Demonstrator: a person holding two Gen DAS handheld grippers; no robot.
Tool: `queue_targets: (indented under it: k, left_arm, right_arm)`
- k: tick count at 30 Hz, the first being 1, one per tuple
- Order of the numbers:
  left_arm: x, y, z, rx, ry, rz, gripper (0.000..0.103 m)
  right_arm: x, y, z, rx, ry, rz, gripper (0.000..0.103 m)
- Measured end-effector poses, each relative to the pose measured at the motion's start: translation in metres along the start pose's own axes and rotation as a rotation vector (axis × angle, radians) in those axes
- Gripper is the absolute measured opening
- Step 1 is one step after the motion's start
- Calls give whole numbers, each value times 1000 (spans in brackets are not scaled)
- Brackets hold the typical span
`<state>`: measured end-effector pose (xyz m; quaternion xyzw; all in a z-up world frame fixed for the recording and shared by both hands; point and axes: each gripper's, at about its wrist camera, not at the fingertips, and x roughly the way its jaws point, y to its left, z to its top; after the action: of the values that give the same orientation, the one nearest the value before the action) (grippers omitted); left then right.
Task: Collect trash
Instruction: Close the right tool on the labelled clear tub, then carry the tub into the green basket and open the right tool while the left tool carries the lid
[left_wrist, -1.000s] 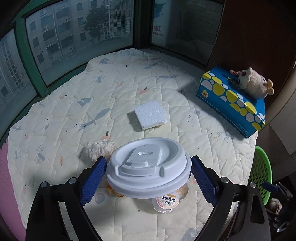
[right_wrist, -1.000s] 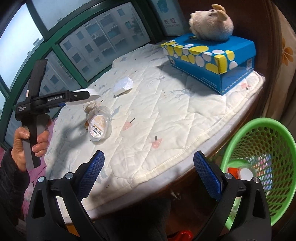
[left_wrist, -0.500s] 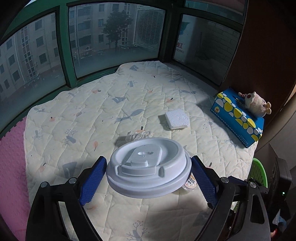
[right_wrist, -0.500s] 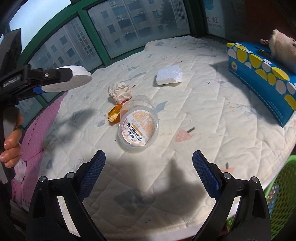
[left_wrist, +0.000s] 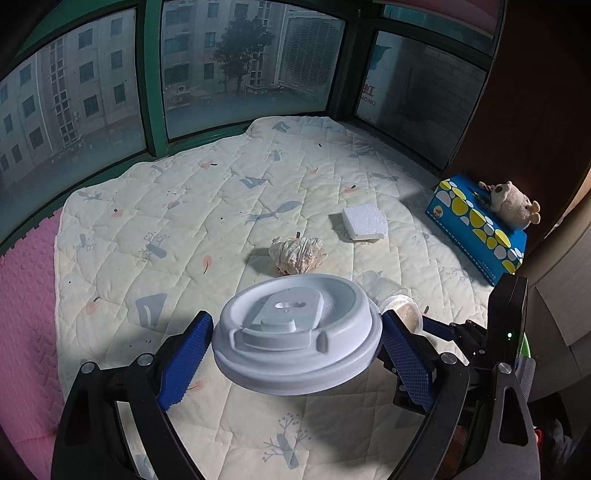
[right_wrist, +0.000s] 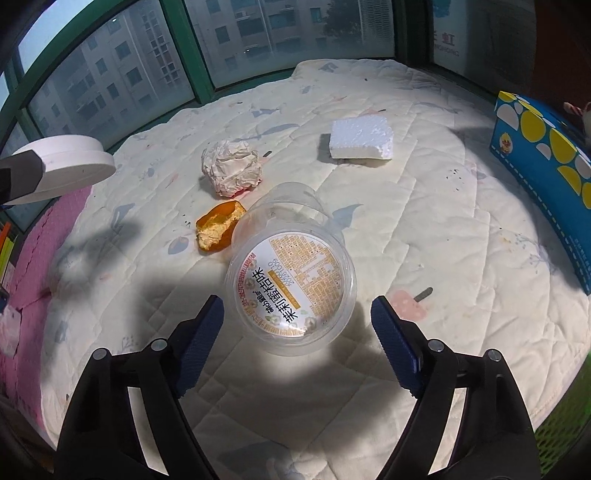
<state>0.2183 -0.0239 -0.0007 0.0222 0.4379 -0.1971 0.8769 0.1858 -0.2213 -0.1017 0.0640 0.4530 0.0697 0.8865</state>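
My left gripper is shut on a white plastic cup lid, held flat above the quilt; the right wrist view shows that lid at the left edge. A clear plastic cup with a printed seal lies on its side on the quilt. My right gripper straddles the cup's sealed end with its jaws closing, and a small gap shows at each pad. Beyond the cup lie an orange peel, a crumpled paper ball and a white foam block.
The cream quilt covers a bay-window platform with glass behind. A blue tissue box with a plush toy on top stands at the right. A green basket sits below the quilt's right edge, and a pink mat lies to the left.
My right gripper swung from the quilt's edge by the basket over to the cup, and its jaws narrowed. My left gripper drew back with the lid still in it.
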Motion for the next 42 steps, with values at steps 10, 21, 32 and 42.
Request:
queue_targets:
  k: [10, 21, 32, 42]
  left_arm:
    - [-2, -4, -8, -10, 5, -16, 88]
    - [-9, -42, -19, 43, 3, -66, 88]
    - [-11, -127, -31, 158, 9, -173, 88]
    - [5, -228, -45, 284, 56, -304, 88]
  right_arm:
    - [-15, 0, -4, 24, -21, 25, 65]
    - [-74, -21, -40, 86, -81, 41, 64]
    - [-143, -78, -88, 205, -154, -27, 64]
    - [-191, -165, -147, 361, -166, -194, 64]
